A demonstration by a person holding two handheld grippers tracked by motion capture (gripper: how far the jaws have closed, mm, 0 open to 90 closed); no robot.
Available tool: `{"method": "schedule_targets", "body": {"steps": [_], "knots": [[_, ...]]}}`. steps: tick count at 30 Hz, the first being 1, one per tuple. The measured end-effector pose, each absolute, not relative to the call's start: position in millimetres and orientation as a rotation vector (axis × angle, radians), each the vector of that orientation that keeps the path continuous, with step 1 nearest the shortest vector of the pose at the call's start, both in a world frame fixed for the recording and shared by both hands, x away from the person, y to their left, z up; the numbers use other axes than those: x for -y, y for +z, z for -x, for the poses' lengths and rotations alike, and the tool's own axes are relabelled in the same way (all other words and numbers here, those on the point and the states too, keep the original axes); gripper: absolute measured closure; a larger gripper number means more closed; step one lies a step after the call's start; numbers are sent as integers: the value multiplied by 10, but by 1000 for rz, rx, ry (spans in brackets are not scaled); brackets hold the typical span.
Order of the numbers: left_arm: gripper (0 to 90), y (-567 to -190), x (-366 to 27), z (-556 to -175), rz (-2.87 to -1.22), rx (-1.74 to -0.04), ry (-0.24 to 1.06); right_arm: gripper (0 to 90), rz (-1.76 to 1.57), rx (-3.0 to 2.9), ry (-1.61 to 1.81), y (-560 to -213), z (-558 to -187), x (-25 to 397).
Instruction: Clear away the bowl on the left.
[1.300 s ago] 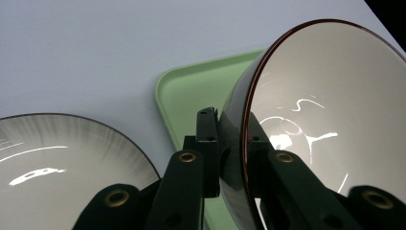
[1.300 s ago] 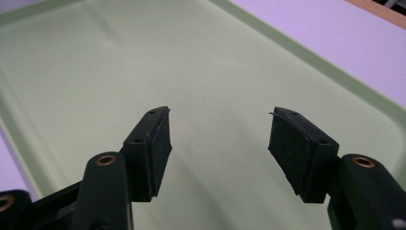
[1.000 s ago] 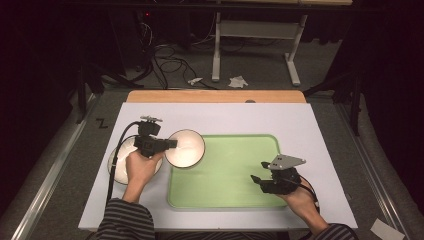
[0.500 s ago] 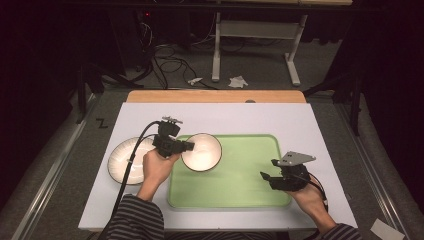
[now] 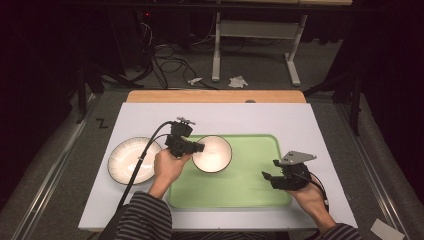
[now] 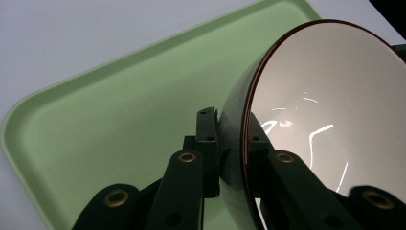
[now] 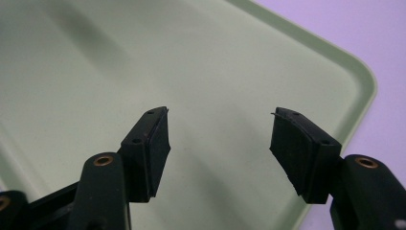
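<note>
A white bowl (image 5: 212, 154) with a dark outside and a thin dark rim hangs over the left part of the green tray (image 5: 250, 180). My left gripper (image 5: 196, 148) is shut on its left rim; in the left gripper view one jaw is inside the bowl (image 6: 325, 115) and one outside, with the tray (image 6: 110, 120) below. My right gripper (image 5: 267, 178) hovers open over the tray's right side, nothing between its fingertips (image 7: 155, 139); the tray's corner (image 7: 354, 81) lies beyond.
A white ribbed plate (image 5: 132, 161) lies on the white tabletop (image 5: 320, 125) left of the tray, beside my left hand. A wooden strip (image 5: 215, 96) runs along the far edge. Cables and a table frame stand on the floor beyond.
My left gripper has carried the bowl rightward from above the plate to over the tray's left part. The right gripper has shifted slightly right and stays open.
</note>
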State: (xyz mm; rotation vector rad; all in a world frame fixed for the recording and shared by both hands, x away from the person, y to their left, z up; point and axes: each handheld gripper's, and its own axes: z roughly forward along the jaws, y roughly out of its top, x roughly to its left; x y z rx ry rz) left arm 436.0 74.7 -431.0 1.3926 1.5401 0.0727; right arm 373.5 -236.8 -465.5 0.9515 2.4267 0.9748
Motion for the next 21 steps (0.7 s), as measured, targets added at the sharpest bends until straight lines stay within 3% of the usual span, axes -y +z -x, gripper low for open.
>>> {"method": "schedule_targets", "body": {"steps": [21], "knots": [[822, -4618, -415, -4628, -1438, -1600, 79, 405, -971, -2419, 926, -4655, -3710, 2345]]}}
